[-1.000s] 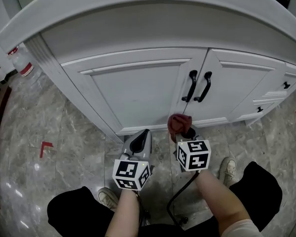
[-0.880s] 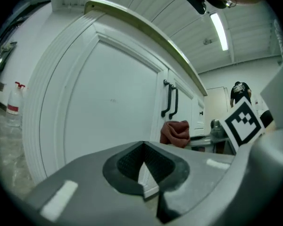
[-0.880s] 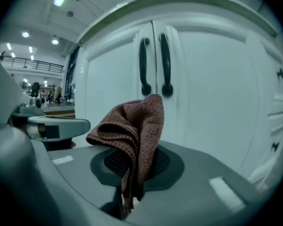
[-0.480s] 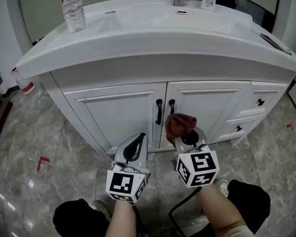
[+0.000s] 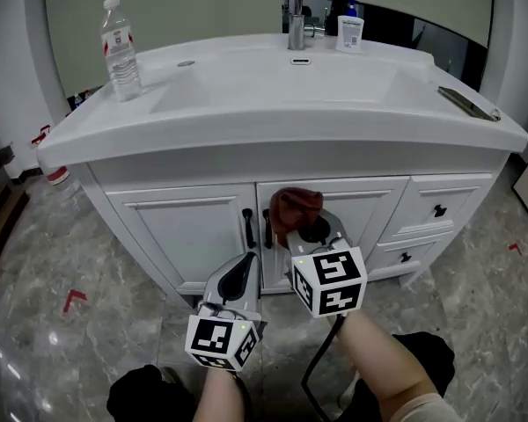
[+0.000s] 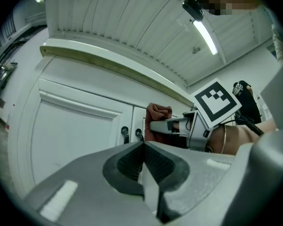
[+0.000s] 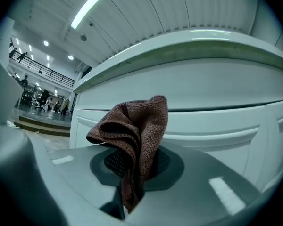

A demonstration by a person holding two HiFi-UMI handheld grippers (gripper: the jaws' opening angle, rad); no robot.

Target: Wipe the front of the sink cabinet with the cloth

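The white sink cabinet (image 5: 185,227) fills the middle of the head view, two doors with black handles (image 5: 248,227) and drawers at the right. My right gripper (image 5: 301,221) is shut on a crumpled brown cloth (image 5: 295,207), held just in front of the right door near its top; in the right gripper view the cloth (image 7: 134,135) bunches up from the shut jaws, before the cabinet (image 7: 217,107). My left gripper (image 5: 245,266) sits lower and to the left, shut with nothing in it. In the left gripper view the cloth (image 6: 156,117) shows beside the door handles (image 6: 125,134).
On the basin top stand a water bottle (image 5: 120,51), a tap (image 5: 297,16) and a small white bottle (image 5: 349,33). A dark flat object (image 5: 466,104) lies at the right rim. Grey marble floor (image 5: 70,271) with a red tape mark (image 5: 73,300) surrounds the cabinet.
The head view has tilted up, bringing the basin top into sight. My right gripper with the cloth rose from the bottom of the doors to near their top; the left gripper stayed low.
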